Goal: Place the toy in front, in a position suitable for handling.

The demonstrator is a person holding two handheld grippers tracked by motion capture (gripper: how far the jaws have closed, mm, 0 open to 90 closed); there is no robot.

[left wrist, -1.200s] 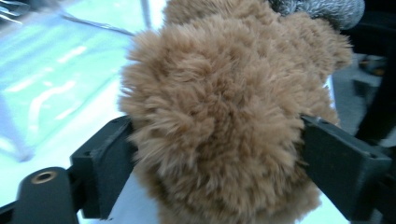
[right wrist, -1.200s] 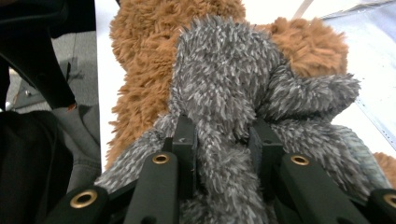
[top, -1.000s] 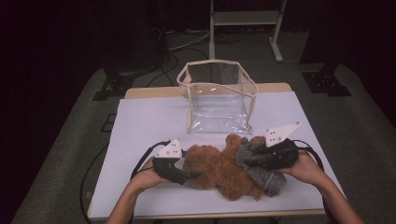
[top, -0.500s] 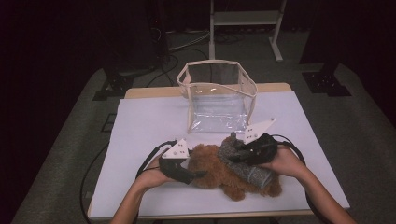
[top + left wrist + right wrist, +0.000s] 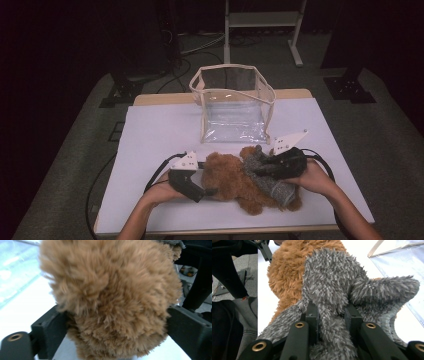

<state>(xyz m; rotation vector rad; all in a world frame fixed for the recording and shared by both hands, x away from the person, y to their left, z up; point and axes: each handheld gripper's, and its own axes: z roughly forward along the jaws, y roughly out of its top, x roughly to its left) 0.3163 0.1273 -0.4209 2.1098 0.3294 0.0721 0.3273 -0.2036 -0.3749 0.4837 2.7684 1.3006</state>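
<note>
A brown teddy bear [image 5: 227,177] lies on its side on the white table [image 5: 160,135], near the front edge. It has a grey fuzzy garment [image 5: 272,185] over its right part. My left gripper [image 5: 207,191] is at the bear's left end, and in the left gripper view it [image 5: 115,325] is shut on the brown fur [image 5: 112,295] bulging between its jaws. My right gripper [image 5: 260,170] rests on top of the garment. In the right gripper view it [image 5: 331,315] pinches a fold of the grey fabric [image 5: 332,282], with the bear's brown fur [image 5: 287,270] behind.
A clear plastic bag [image 5: 232,107] with a beige rim stands open-topped just behind the bear, mid-table. Bare white table lies to the left and far right. Cables trail from both grippers. Dark floor and equipment stands surround the table.
My right gripper moved left across the bear with the grey garment, then settled slightly lower. The bear and my left gripper shifted a little to the right.
</note>
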